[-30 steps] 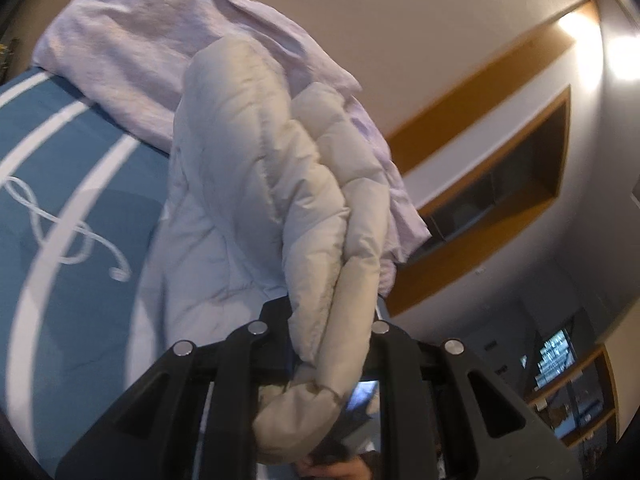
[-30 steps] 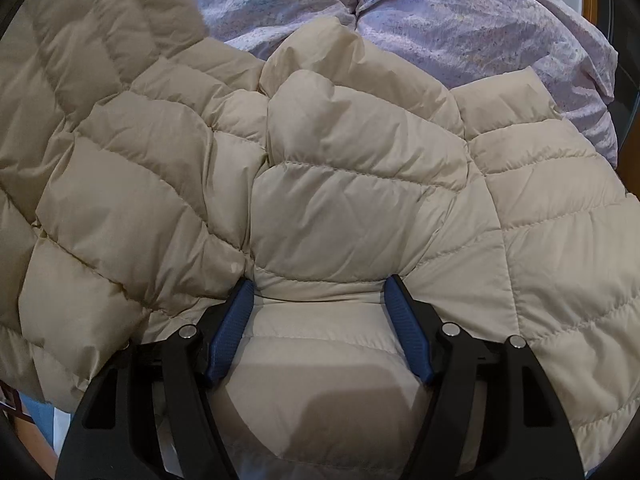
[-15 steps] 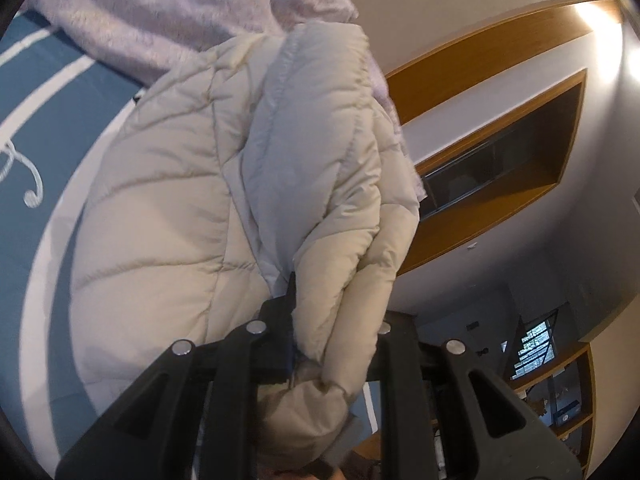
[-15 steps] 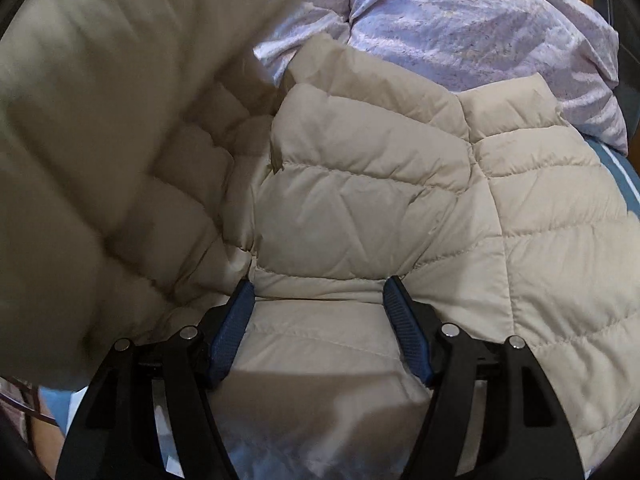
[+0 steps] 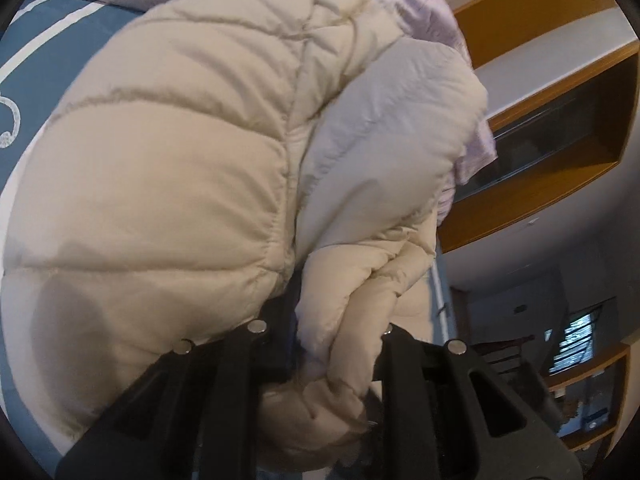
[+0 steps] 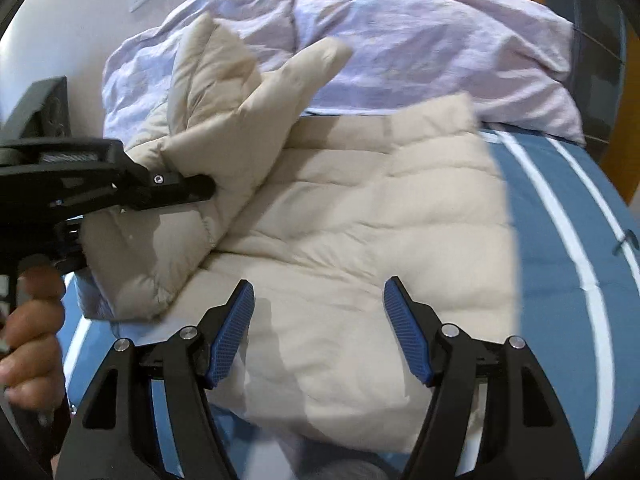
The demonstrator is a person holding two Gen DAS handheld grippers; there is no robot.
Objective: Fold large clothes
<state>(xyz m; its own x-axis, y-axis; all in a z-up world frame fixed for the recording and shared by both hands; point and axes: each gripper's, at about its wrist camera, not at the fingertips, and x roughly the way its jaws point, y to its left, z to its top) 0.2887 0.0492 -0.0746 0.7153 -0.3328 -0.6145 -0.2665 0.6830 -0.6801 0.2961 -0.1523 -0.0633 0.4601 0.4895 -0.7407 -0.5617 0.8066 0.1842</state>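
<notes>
a second ago my right gripper (image 6: 318, 328) had the beige puffer jacket (image 6: 360, 232) bulging between its blue pads (image 6: 234, 332); now it has drawn back, jaws wide and empty, just above the jacket spread on the blue bedspread (image 6: 560, 240). my left gripper (image 5: 320, 352) has swung the sleeve over the jacket's body, jaws narrow, pinching a bunched fold. the lilac duvet (image 6: 420, 40) lies beyond the jacket.

one jacket (image 6: 360, 240), two tongs (image 6: 318, 334), perhaps one duvet (image 6: 400, 40)
</notes>
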